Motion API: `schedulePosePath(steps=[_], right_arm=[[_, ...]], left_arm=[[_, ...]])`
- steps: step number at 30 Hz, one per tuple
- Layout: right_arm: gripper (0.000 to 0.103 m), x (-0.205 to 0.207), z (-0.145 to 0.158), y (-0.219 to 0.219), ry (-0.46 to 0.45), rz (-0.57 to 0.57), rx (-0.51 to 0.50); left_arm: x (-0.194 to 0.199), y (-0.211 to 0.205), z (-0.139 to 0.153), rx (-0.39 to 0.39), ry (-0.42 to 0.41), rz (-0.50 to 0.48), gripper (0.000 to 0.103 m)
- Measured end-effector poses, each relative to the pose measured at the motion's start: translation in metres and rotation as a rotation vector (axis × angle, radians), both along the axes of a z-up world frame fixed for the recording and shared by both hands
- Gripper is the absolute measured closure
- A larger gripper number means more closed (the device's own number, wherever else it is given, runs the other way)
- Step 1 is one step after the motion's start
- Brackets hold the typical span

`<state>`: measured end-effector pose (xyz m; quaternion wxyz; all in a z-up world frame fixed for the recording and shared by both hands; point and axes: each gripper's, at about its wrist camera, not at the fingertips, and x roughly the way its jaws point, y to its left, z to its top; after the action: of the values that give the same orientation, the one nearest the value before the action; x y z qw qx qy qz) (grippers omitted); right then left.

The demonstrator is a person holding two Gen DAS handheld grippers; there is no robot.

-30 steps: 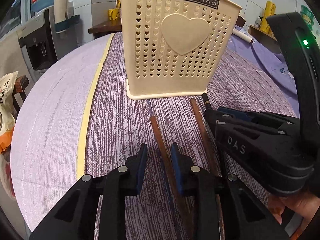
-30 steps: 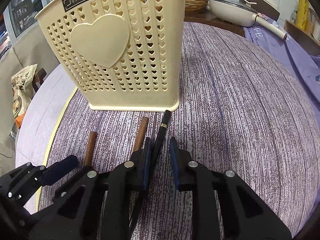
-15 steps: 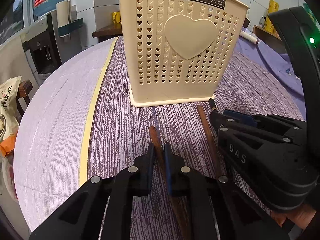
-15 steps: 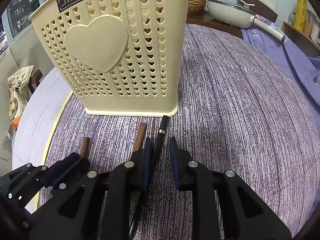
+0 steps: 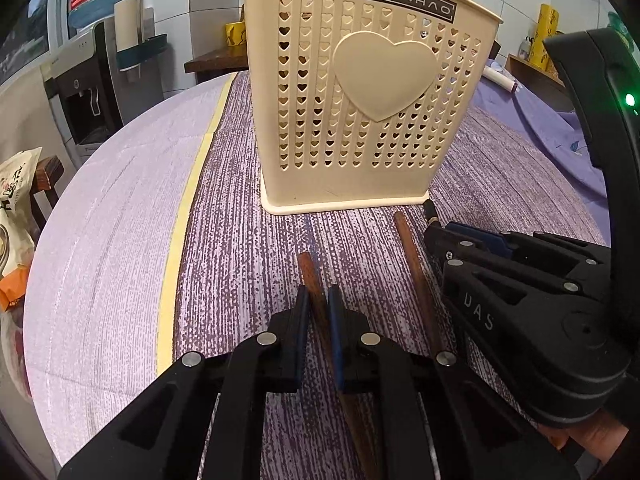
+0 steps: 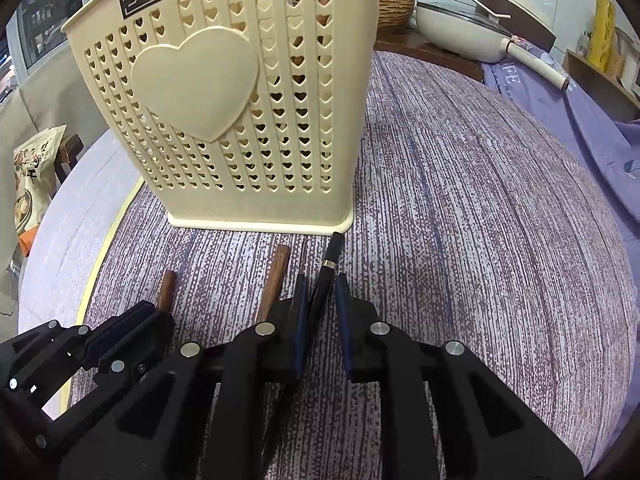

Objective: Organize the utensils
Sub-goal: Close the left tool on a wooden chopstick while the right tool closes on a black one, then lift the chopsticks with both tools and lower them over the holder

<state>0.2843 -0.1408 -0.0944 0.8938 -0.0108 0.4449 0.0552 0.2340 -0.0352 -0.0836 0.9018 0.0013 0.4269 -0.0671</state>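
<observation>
Three slim utensils lie side by side on the table [image 5: 120, 240], just in front of the cream holder [image 5: 360, 120], and we have two of them between our fingers; the left tool [image 5: 318, 312] is clenched on the left wooden chopstick [image 5: 310, 276], its blue pads pressed against both sides of the stick, whose tip points toward the holder; the right tool [image 6: 322, 296] straddles the black chopstick [image 6: 330, 258], which rests against the left pad while a small gap shows on the other side, so we judge this grip narrowed but not yet fully clamped; the middle wooden chopstick [image 5: 412, 256] lies untouched between the two tools, just beside the black one.

We read this as the pick-up step; both sticks appear to lie flat on the striped cloth, and nothing has been raised yet. The holder stands upright and near, its base just beyond the stick tips, with at least one handle already poking from its top.

The next move calls for finishing the right clamp, then lifting each stick clear of the table, tipping it toward vertical and lowering it through the open top of the holder; the two tools sit close together, so we would raise them one after the other to avoid a knock, and we would watch that the thin sticks do not swivel in the pads.
</observation>
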Motion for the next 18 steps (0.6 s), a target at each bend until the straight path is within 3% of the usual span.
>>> schedulePosePath(steps=[18], right_arm=[[0.095,0.005,0.000,-0.018,-0.002,-0.037,0.084]], left_arm=[[-0.002,0.003,0.004,-0.045,-0.015,0.011,0.094]])
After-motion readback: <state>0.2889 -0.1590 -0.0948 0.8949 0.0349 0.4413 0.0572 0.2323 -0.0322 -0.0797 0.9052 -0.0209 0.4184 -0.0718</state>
